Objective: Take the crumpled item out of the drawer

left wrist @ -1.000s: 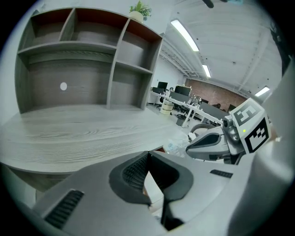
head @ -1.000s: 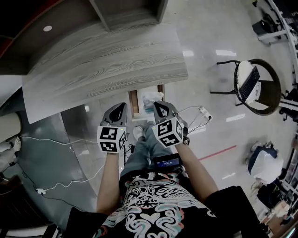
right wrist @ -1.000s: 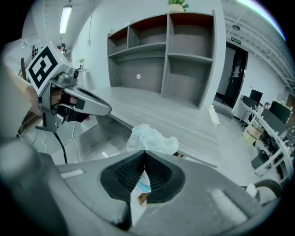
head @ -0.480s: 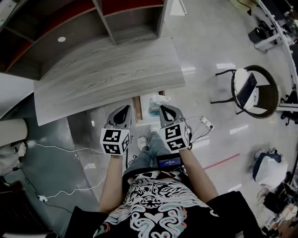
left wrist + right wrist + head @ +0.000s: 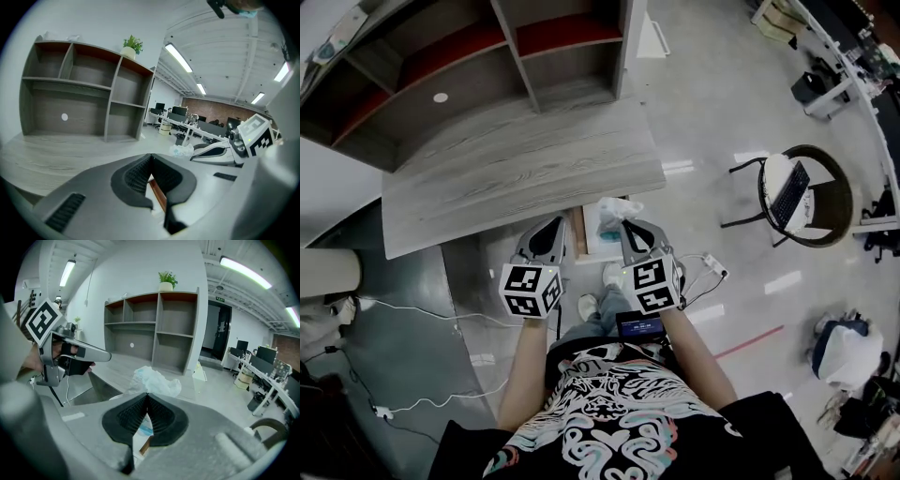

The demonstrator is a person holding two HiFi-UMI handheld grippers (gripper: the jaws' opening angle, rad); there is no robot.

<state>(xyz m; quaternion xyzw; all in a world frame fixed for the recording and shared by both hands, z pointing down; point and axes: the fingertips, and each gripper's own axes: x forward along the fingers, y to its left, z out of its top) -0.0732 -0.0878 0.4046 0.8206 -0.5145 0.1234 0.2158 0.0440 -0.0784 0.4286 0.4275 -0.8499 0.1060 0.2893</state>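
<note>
The crumpled item [image 5: 616, 212], a white and pale blue plastic bag, sits bunched above the open drawer [image 5: 577, 225] just under the desk's front edge. My right gripper [image 5: 626, 226] is shut with its tips on the bag's near side. In the right gripper view the crumpled item [image 5: 153, 379] rises straight off my right gripper [image 5: 147, 394], and more of it shows below through the slit. My left gripper [image 5: 557, 225] is shut and empty, beside the drawer's left wooden rail. From the left gripper view, the left gripper [image 5: 151, 156] is closed and the crumpled item [image 5: 182, 150] lies to its right.
A grey wooden desk [image 5: 516, 169] carries a shelf unit [image 5: 487, 56] at its back. White cables [image 5: 412, 307] and a power strip [image 5: 712, 265] lie on the floor. A round chair with a laptop [image 5: 802, 187] stands to the right. The person's legs are below the drawer.
Both grippers have shifted slightly forward toward the desk edge as the head view tilted up. The crumpled item now sits higher and fuller above the drawer at the right gripper's tip.
</note>
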